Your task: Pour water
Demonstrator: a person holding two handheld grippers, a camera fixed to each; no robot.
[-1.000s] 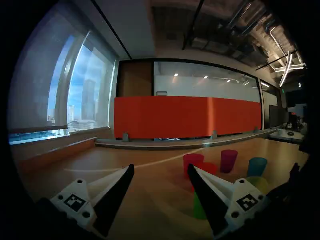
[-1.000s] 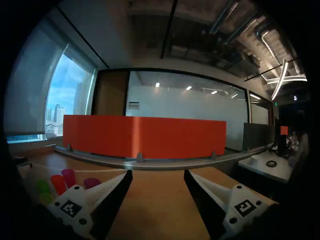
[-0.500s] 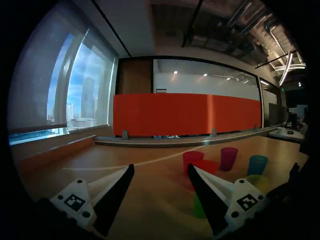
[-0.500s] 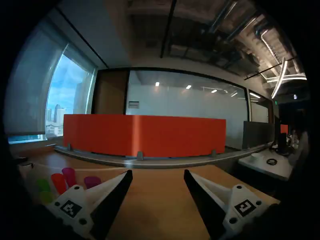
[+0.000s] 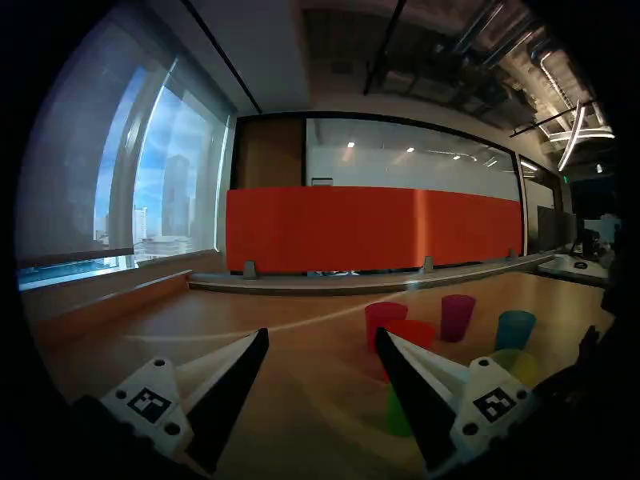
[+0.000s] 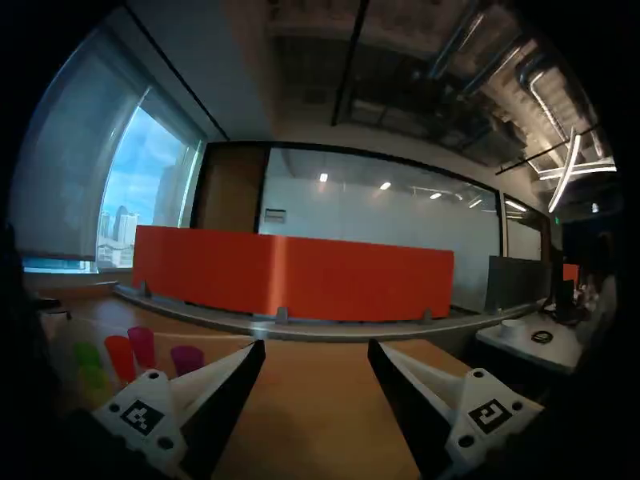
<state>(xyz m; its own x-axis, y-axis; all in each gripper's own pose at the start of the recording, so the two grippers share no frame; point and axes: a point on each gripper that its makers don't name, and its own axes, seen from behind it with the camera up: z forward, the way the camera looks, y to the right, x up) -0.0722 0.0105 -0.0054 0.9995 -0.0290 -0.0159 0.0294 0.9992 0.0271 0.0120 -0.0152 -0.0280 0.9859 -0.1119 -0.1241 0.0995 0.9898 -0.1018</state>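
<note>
Several coloured plastic cups stand on the wooden table [image 5: 304, 384]. In the left gripper view a red cup [image 5: 385, 322], an orange-red cup [image 5: 413, 335], a magenta cup [image 5: 458, 317], a teal cup [image 5: 514, 330], a yellow-green cup [image 5: 517, 364] and a green cup [image 5: 396, 414] cluster ahead and right. My left gripper [image 5: 320, 350] is open, with nothing between its fingers. In the right gripper view a green cup [image 6: 86, 355], an orange cup [image 6: 121, 357], a magenta cup [image 6: 143, 346] and a purple cup [image 6: 186, 359] sit at the lower left. My right gripper [image 6: 316, 358] is open and empty.
An orange partition [image 5: 368, 230] runs along the table's far edge on a grey rail. Large windows [image 5: 152, 192] are on the left. A neighbouring desk [image 6: 532, 336] with small items stands to the right, beyond the table's edge.
The right gripper has tilted a little, so the partition and cups sit slightly higher in its view. The left gripper has barely moved. Both stay open.
</note>
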